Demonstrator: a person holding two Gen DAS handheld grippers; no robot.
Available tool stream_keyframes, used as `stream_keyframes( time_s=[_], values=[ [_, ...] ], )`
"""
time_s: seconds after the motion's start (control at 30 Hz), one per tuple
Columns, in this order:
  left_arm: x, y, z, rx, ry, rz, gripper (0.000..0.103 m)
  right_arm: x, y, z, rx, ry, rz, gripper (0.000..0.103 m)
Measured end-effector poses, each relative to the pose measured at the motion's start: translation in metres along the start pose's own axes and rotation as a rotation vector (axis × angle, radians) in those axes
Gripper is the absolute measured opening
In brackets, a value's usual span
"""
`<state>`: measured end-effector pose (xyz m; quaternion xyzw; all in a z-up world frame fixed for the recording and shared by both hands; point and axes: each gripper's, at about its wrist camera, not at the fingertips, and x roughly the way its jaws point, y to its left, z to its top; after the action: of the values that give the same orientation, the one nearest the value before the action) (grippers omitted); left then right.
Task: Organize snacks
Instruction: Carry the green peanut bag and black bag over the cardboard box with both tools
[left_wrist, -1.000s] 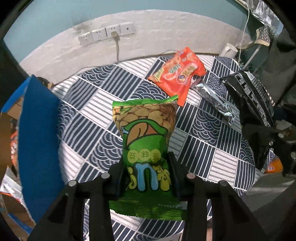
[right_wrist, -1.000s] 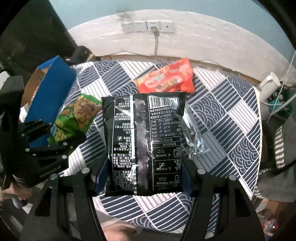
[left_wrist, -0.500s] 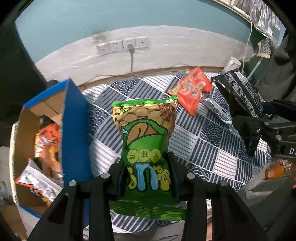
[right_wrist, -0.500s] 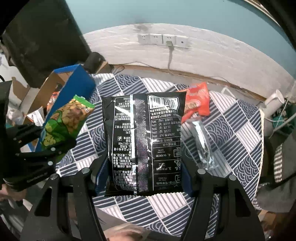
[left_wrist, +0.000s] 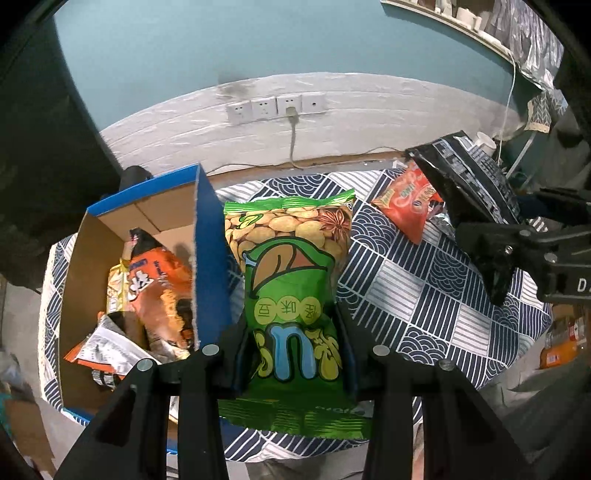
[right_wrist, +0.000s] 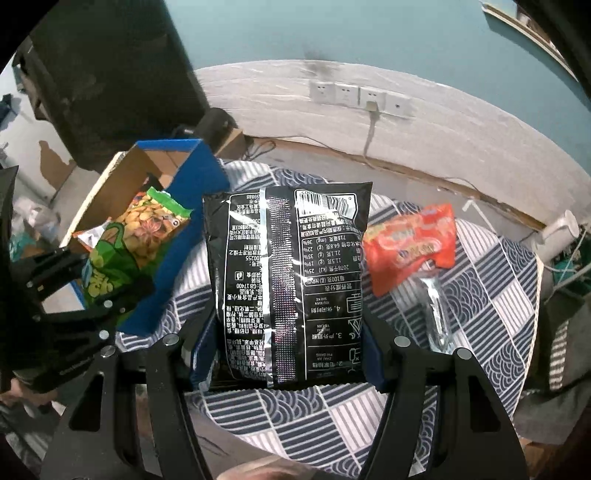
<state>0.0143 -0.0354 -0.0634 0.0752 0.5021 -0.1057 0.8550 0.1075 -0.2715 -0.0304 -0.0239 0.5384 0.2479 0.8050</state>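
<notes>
My left gripper (left_wrist: 295, 350) is shut on a green snack bag (left_wrist: 291, 280) printed with beans, held upright beside the right wall of a blue cardboard box (left_wrist: 208, 258). The box holds several snack packs, an orange one (left_wrist: 159, 291) on top. My right gripper (right_wrist: 291, 350) is shut on a black snack bag (right_wrist: 291, 280) with white print, lifted above the patterned tablecloth (right_wrist: 480, 295). In the right wrist view the green bag (right_wrist: 129, 251) and the left gripper (right_wrist: 110, 299) hang at the box's (right_wrist: 184, 206) edge. The black bag (left_wrist: 469, 181) shows at the right of the left wrist view.
A red-orange snack pack (right_wrist: 410, 243) and a silver foil pack (right_wrist: 436, 314) lie on the cloth at the right. A wall with sockets (right_wrist: 358, 96) and a plugged cable stands behind. A white cup (right_wrist: 557, 232) sits at the table's far right edge.
Both grippers have risen and swung left with their bags. The blue box's inside has come into view, and the green bag now hangs next to its wall.
</notes>
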Motion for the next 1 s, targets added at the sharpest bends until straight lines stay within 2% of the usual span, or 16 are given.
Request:
stream_keyframes(
  time_s=[0.33,1.0],
  values=[
    [-0.009,0.040,-0.003,-0.053,-0.018,0.015,0.041,0.016,0.042,0.032,-0.062,0.004,0.038,0.065],
    [-0.012,0.154,-0.002,-0.230,-0.035,0.100,0.041,0.074,0.143,0.091,-0.201,0.067,0.097,0.065]
  ],
)
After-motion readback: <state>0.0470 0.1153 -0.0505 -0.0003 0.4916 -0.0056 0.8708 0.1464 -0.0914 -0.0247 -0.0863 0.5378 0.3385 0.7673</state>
